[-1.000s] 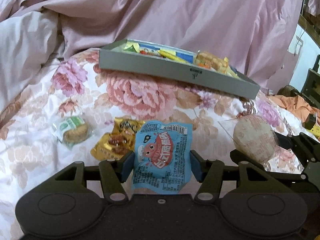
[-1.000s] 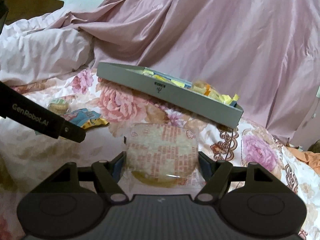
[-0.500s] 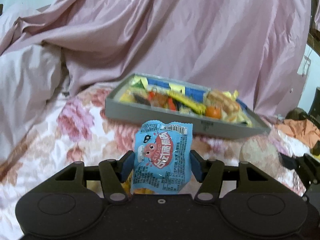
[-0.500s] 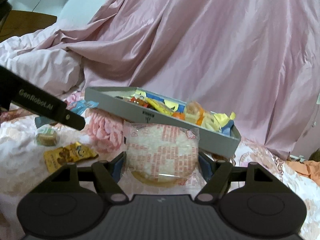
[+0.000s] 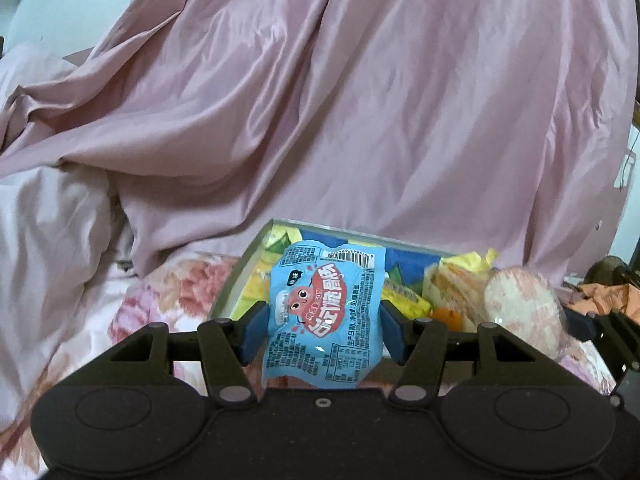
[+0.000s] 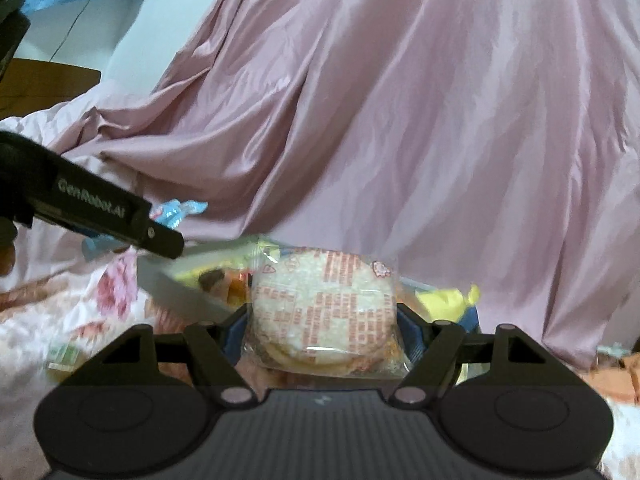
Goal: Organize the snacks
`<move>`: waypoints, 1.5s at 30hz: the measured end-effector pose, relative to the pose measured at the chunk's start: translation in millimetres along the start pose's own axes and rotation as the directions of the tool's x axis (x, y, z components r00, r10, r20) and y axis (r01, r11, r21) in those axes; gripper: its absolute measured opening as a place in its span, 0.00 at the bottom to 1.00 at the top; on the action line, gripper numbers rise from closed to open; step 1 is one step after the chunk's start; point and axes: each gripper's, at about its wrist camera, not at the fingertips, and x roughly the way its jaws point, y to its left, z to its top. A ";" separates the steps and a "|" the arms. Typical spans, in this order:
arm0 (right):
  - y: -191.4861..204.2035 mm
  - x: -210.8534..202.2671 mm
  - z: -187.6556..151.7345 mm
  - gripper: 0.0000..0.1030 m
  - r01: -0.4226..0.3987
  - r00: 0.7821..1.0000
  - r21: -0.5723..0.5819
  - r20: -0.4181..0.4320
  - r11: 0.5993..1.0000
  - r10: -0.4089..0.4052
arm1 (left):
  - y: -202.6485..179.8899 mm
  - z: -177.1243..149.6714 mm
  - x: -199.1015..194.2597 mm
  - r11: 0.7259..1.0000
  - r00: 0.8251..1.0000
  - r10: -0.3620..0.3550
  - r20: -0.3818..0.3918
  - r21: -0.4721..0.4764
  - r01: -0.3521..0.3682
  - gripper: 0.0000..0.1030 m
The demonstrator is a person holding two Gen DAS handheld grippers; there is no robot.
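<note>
Got my left hand-held gripper (image 5: 322,330) raised and level, pinching a blue snack packet (image 5: 325,320) upright, right in front of the grey tray (image 5: 236,280) full of snacks on the bed (image 5: 80,320). My right hand-held gripper (image 6: 322,328) is up beside it, clamped on a clear-wrapped rice cracker (image 6: 324,312), tray just beyond. A green-wrapped snack (image 6: 64,356) lies on the bed, near left.

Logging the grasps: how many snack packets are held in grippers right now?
2: the blue printed plastic snack packet in the left gripper, the clear-wrapped round rice cake in the right gripper.
</note>
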 end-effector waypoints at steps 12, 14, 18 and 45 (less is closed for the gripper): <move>5.4 52.4 30.1 0.75 -0.007 0.999 0.012 0.047 1.000 0.007 | 12.0 30.4 54.8 0.999 0.999 0.008 0.034 -0.042 -0.007 0.59; 7.9 61.7 29.5 0.75 -0.008 0.999 0.016 0.041 1.000 0.008 | 13.4 30.7 61.6 0.999 0.999 0.011 0.032 -0.050 -0.009 0.59; 9.7 74.4 24.2 0.75 -0.014 1.000 0.035 0.016 0.999 0.013 | 16.2 27.3 75.3 0.998 1.000 0.019 0.015 -0.058 -0.018 0.59; 11.6 107.5 4.4 0.75 -0.018 0.997 0.078 -0.080 0.997 0.024 | 24.4 2.0 110.8 0.996 0.996 0.042 -0.073 -0.078 -0.047 0.60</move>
